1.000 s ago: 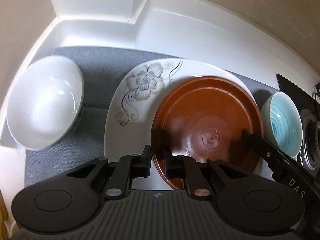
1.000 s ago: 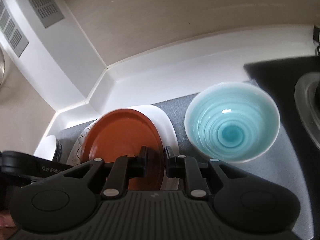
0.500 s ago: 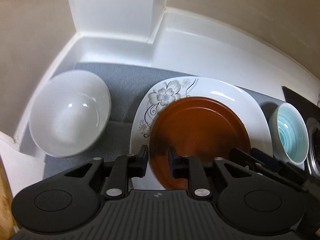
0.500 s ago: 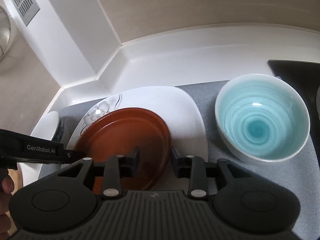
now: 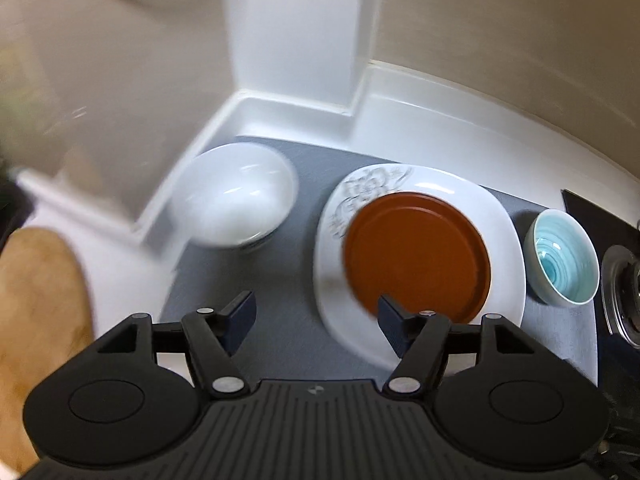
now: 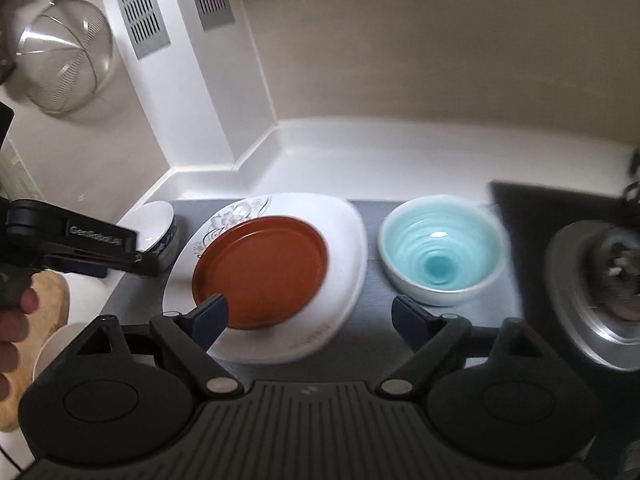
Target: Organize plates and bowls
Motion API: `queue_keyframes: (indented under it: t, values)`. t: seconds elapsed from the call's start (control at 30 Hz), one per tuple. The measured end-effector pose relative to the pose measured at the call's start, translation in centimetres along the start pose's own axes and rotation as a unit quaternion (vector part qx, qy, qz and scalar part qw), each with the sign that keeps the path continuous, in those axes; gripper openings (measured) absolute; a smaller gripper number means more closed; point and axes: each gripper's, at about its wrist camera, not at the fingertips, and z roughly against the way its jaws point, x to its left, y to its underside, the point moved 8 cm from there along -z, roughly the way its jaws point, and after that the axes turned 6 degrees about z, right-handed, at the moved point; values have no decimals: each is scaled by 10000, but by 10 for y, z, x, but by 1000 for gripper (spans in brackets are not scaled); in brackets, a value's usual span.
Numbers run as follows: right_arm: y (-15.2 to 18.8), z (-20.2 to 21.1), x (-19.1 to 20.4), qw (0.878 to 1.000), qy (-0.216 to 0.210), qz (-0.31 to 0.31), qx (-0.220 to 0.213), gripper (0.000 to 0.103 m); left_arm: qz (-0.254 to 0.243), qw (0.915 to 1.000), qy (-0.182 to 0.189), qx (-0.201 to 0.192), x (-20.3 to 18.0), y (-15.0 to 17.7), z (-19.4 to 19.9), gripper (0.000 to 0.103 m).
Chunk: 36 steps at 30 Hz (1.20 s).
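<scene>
Both grippers have pulled back from the brown plate (image 5: 416,256), which a second ago sat pinched at its near rim, and their jaws have just been opening with nothing between them. Now the left gripper (image 5: 316,312) stands released at the lower centre of its view, above grey mat (image 5: 280,320) and the plate's near edge. Round, plain and rust-brown with a raised rim, the plate lies flat on the white floral plate (image 5: 496,240), a rounded-square dish with a grey flower print at its upper left. From the right wrist view, the right gripper (image 6: 308,316) is spread wide too, empty. Left of the stack sits a white bowl (image 5: 236,200); right of it, a pale blue bowl (image 6: 440,248) with ringed glaze.
</scene>
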Motion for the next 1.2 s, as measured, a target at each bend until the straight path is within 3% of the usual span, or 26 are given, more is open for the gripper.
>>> queue_keyframes:
  t: [0.13,0.2,0.3,0.4,0.53,0.63,0.73,1.03,1.1,1.2]
  values:
    - [0,36,-4,9991,-50,-77,-410,94,557,9984,-35,-30,30,19,38,70]
    - [-1,54,-6,9956,-447,-99,-814,102,756,9971,-23,-116,45,28,59,70]
    - [-4,77,-15,9854,-1009,-414,-1310,103,773,9961,-220,-358,66,36,87,70]
    - [-8,84,-24,9828,-1174,-836,-1152,103,841,9939,-368,-612,85,36,110,70]
    - [-15,77,-12,9811,-1626,-748,-740,103,1246,9887,-303,-773,108,30,120,71]
    - [-20,74,-3,9906,-1163,-551,-473,103,1510,9848,-199,-834,126,24,117,71]
    - [-30,62,13,9933,-1036,-441,-244,103,1643,9826,-100,-856,141,14,104,72]
    - [-72,29,79,9893,-1082,706,-675,103,1857,9769,621,-861,174,-22,37,68]
    - [-81,14,92,9889,-1076,783,-657,103,1700,9790,778,-807,175,-28,19,59]
    - [-88,-14,117,9890,-1005,1046,-282,103,1468,9812,1034,-713,174,-34,-6,43]
